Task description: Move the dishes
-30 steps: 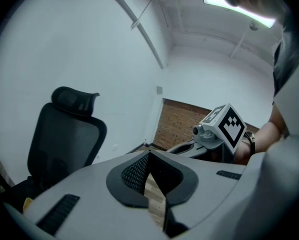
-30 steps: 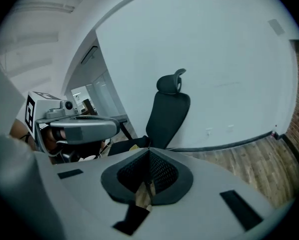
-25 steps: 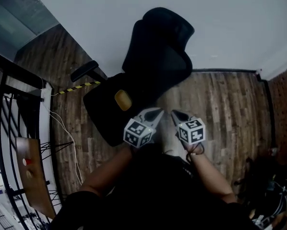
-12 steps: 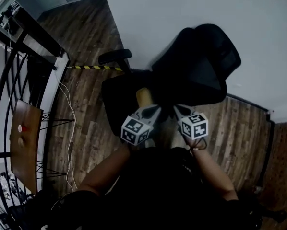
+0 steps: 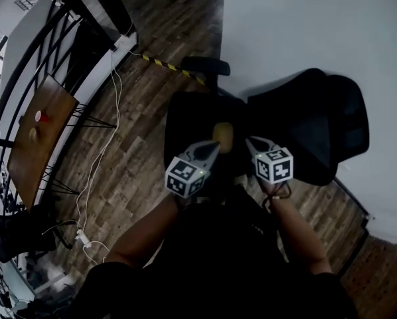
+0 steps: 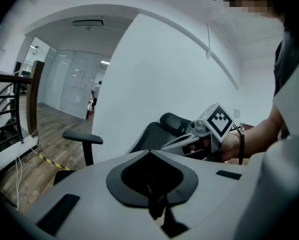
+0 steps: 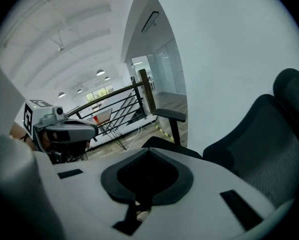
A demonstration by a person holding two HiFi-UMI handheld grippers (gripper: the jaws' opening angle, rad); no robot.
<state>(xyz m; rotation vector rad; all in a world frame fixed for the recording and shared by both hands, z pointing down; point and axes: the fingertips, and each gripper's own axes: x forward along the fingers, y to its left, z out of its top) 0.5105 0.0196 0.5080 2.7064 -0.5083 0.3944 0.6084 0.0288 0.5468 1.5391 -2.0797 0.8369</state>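
A floor [image 5: 135, 138] and a chair [image 5: 305, 121] are seen, with a table [image 5: 36, 141] well apart. No dishes are shown, so the task is judged not begun. The left gripper [image 5: 210, 151] and right gripper [image 5: 253, 143] are closed, empty.

Pale grey left tool [image 5: 214, 146] and right tool [image 5: 250, 140] bear checkered marker cubes [image 5: 185, 177].
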